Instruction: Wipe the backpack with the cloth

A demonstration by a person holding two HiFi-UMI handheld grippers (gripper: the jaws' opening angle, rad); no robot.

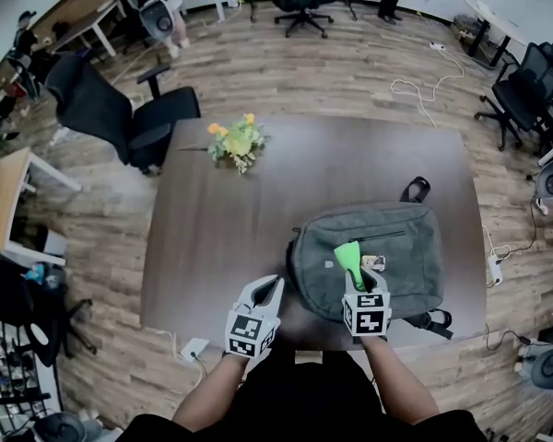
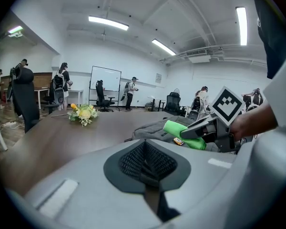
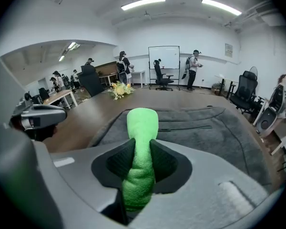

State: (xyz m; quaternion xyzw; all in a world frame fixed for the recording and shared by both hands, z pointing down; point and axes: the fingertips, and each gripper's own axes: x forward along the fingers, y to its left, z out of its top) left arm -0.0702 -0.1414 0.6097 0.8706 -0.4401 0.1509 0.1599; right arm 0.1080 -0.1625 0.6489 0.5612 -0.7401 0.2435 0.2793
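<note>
Green towelling cloth (image 3: 142, 128): bunched and clamped between the jaws of the right gripper (image 3: 142, 146), its free end poking out past the tips.
Right gripper position: over the near left part of the grey fabric backpack (image 1: 401, 247); whether the cloth touches it cannot be told.
Left gripper (image 2: 144, 150): jaws pressed together, nothing between them, just left of the backpack.
Backpack: lying flat on the dark brown wooden table (image 1: 249, 219), towards its near right.
Yellow and orange flower bunch (image 1: 237, 142): far left side, well apart.

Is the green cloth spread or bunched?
Bunched: the cloth is a narrow roll pinched in the right hand-held gripper, over the backpack.
</note>
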